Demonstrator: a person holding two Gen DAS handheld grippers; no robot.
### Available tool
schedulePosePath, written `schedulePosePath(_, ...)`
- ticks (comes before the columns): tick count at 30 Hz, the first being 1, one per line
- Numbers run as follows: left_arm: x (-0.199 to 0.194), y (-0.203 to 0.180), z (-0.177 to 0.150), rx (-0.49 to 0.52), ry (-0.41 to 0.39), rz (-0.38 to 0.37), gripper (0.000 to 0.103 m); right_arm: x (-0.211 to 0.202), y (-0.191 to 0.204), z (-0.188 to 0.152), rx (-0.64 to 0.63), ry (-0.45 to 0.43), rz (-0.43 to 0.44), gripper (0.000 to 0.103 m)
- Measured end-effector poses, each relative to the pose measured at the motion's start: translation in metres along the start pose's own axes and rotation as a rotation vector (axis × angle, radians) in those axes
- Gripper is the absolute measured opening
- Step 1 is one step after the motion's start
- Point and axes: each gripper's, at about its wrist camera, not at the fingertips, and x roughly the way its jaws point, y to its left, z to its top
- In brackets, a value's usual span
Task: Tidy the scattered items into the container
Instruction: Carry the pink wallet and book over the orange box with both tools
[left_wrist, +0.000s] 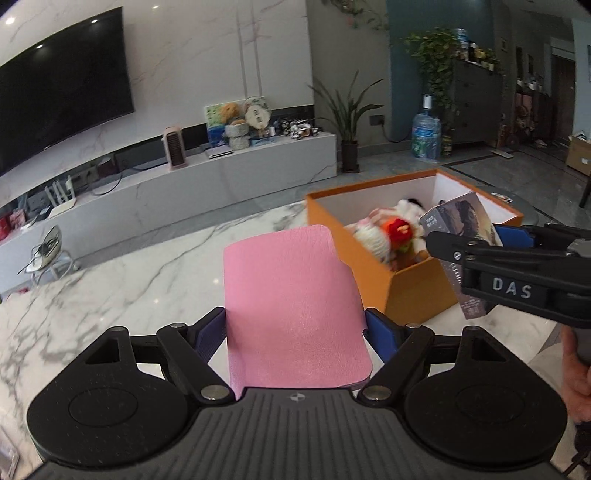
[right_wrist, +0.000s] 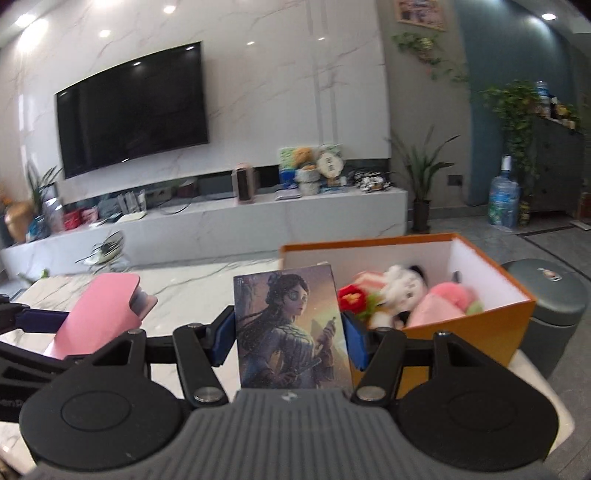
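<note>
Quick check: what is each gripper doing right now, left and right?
Left gripper: closed on the pink notebook.
Right gripper: closed on the illustrated box, next to the orange box.

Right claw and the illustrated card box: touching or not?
Touching. The right wrist view shows the right claw with both blue pads pressed against the side edges of the illustrated card box, which is held upright in front of the orange box.
</note>
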Motion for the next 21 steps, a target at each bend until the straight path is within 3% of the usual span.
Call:
schedulePosePath(9,0.040,-0.050,0.043,0.070,-0.023,-0.050,0.093,0.018,-0.052,0.013,0.083,-0.032,-0.107,0.062)
schedulePosePath(21,0.103,-0.084,0.070,0.116,0.003,-0.027,0.093,0.086,-0.110,0.033,0.206,-0.038,-0.140,0.062)
